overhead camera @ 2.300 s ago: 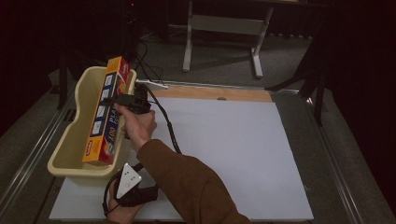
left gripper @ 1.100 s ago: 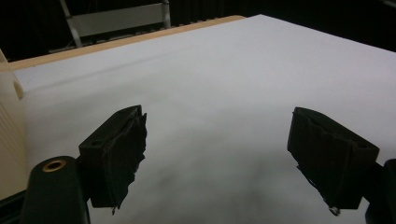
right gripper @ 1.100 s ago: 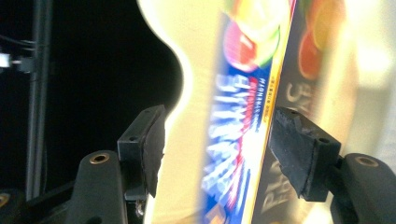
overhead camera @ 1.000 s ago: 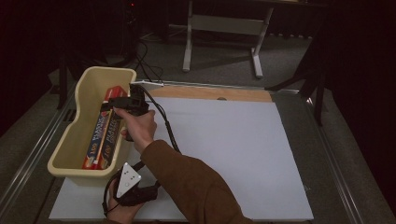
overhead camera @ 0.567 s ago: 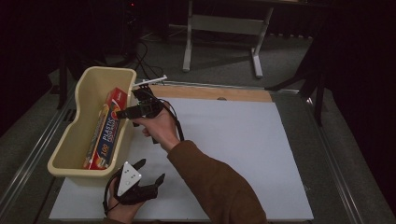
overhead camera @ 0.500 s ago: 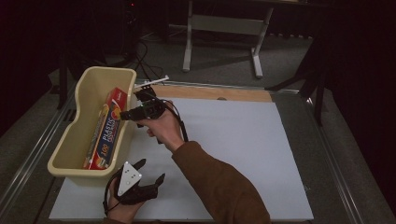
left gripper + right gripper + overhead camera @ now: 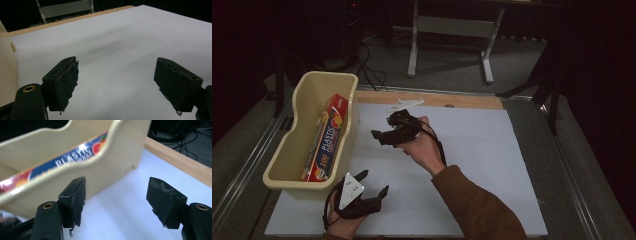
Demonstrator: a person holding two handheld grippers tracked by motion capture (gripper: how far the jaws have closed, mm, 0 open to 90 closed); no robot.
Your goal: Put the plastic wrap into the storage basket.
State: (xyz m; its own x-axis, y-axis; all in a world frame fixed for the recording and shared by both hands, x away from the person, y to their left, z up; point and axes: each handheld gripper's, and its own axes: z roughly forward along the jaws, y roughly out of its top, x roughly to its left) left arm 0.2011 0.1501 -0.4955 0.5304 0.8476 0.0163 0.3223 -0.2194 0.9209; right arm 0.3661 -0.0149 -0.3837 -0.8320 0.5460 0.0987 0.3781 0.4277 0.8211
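While the right claw (image 7: 379, 135) hangs over the white sheet (image 7: 492, 150) of the bench in the high view, just right of the cream plastic tub (image 7: 312, 90), nothing sits between its jaws, which have just been opening. A box of plastic wrap (image 7: 326, 137) lies lengthwise inside the tub, one end propped toward the far wall. Near the front edge of the bench, the left claw (image 7: 374, 182) rests in the person's hand close to the tub's near corner, jaws spread and empty (its grey three-cornered plate faces up). A brown sleeve (image 7: 477, 205) runs back from the right hand.

From the left gripper view, the left claw (image 7: 116, 82) stands wide apart over bare white sheet (image 7: 120, 42), with a sliver of the tub (image 7: 6, 65) at the left edge.

From the right gripper view, the right claw (image 7: 116, 200) is parted with only white sheet between its pads; the tub's scooped wall (image 7: 100, 167) rises just beyond, and the plastic wrap box (image 7: 67, 160) shows over that rim
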